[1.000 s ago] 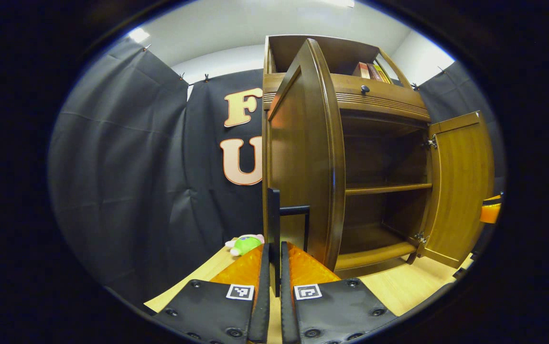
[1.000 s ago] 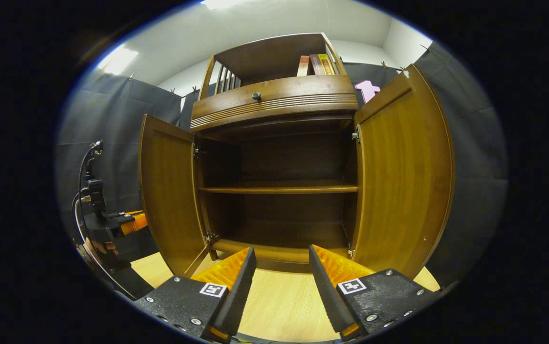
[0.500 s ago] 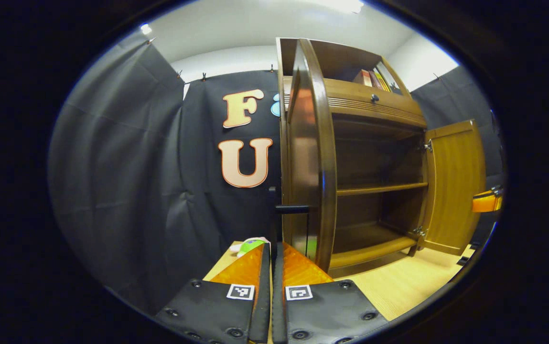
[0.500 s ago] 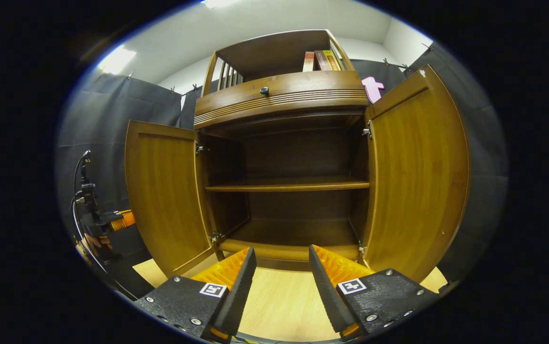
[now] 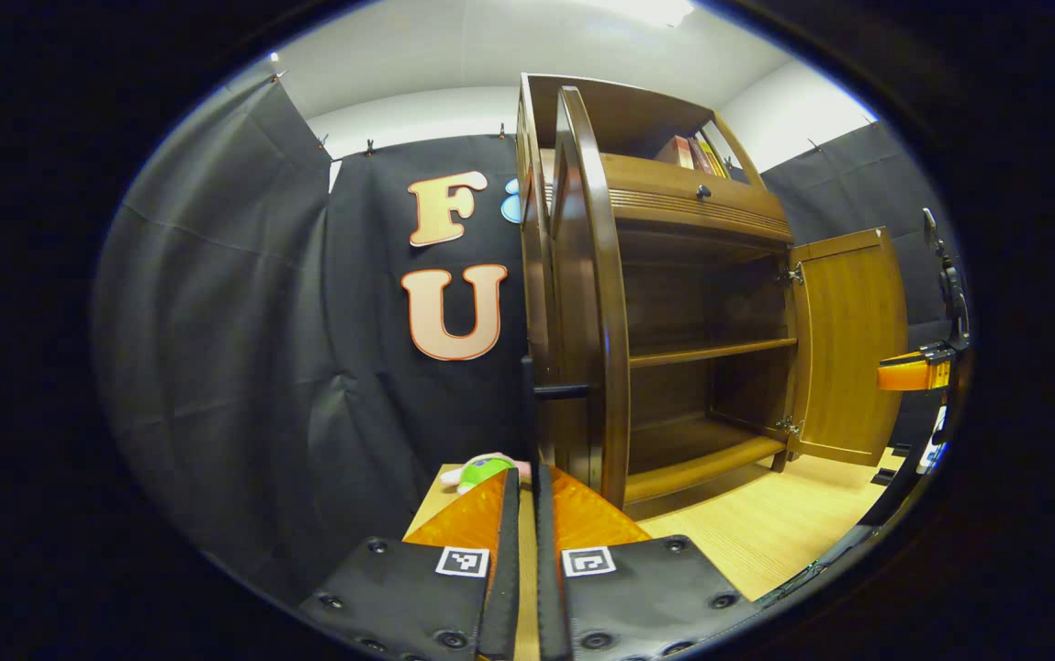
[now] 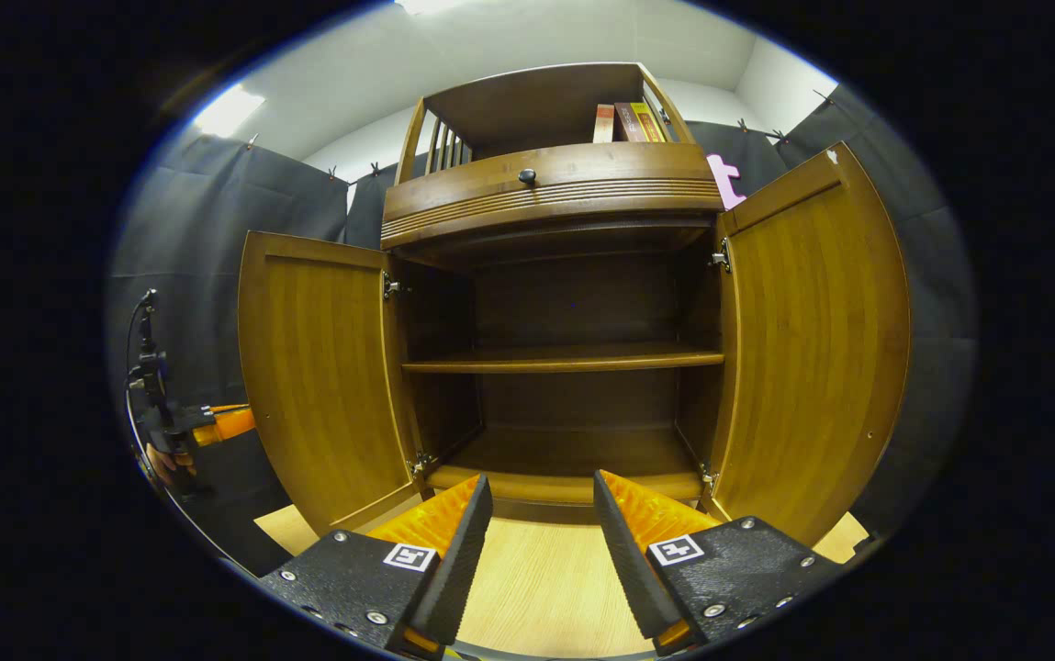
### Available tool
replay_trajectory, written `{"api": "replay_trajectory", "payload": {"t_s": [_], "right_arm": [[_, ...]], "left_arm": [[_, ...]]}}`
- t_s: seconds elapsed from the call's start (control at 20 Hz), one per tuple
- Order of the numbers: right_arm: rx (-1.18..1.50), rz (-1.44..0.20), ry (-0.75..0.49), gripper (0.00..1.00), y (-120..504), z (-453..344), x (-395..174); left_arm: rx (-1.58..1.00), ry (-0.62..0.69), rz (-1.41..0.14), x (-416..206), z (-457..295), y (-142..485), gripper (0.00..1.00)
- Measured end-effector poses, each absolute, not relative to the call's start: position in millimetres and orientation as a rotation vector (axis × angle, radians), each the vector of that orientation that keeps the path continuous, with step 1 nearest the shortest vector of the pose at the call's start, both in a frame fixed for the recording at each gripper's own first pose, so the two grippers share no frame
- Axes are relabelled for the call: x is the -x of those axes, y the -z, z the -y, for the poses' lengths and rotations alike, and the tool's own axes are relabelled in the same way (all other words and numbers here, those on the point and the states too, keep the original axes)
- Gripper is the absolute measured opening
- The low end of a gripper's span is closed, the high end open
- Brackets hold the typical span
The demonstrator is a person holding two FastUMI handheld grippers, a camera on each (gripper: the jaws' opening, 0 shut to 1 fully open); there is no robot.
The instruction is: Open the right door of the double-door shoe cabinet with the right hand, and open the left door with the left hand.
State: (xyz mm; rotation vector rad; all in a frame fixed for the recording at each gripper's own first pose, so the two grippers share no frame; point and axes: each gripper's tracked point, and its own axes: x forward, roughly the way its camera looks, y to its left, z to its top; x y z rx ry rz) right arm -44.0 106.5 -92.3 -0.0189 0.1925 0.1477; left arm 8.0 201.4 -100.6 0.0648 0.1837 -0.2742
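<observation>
At the cabinet front: the shoe cabinet [image 6: 555,303] stands on a pale wood counter [image 6: 536,588] with both doors swung wide and two bare shelves showing.
Left door: the left door [image 6: 316,376] now stands about square to the cabinet; a second ago it was only partly open, so it has swung further out.
Left gripper: the left gripper [image 5: 527,500] has its jaws clenched on the thin dark door handle [image 5: 536,404], seen edge-on beside the door's rim in the left gripper view.
Right door: the right door [image 6: 812,349] hangs fully open, much as it did a moment before.
Right gripper: the right gripper [image 6: 541,514] hovers in front of the bottom shelf, jaws released and holding nothing, well apart from either door.
Meaning for the task: both doors look open, so the job appears nearly done; what seems left is for the left jaws to let go of the handle.
Nearby: a small green plush toy [image 5: 481,470] lies on the counter beside the cabinet's left side.
</observation>
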Motion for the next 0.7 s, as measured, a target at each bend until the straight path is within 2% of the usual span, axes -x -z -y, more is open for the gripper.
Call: {"api": "replay_trajectory", "payload": {"t_s": [0.1,0.15,0.35,0.45,0.5,0.55,0.7], "right_arm": [[0.017,-0.198,-0.154,0.7,95.9,-110.0,38.9],[0.016,-0.201,-0.156,0.7,97.2,-110.5,37.1],[0.003,-0.208,-0.187,0.7,98.2,-114.8,32.1],[0.012,-0.215,-0.202,0.7,97.5,-109.8,33.5],[0.016,-0.217,-0.204,0.7,96.4,-104.6,34.8],[0.021,-0.219,-0.202,0.7,95.2,-97.9,35.4],[0.03,-0.213,-0.173,0.7,91.2,-75.0,36.5]], "left_arm": [[-0.063,0.223,-0.178,11.2,-213.5,89.8,0.16],[-0.035,0.209,-0.163,21.3,-209.7,78.2,0.13],[0.011,0.191,-0.126,45.5,-170.7,44.9,0.1],[0.064,0.172,-0.132,40.0,-137.7,40.4,0.1],[0.106,0.189,-0.139,37.1,-113.5,41.2,0.06],[0.14,0.214,-0.156,35.1,-82.9,39.4,0.1],[0.145,0.242,-0.191,17.5,-23.0,59.8,0.1]]}}
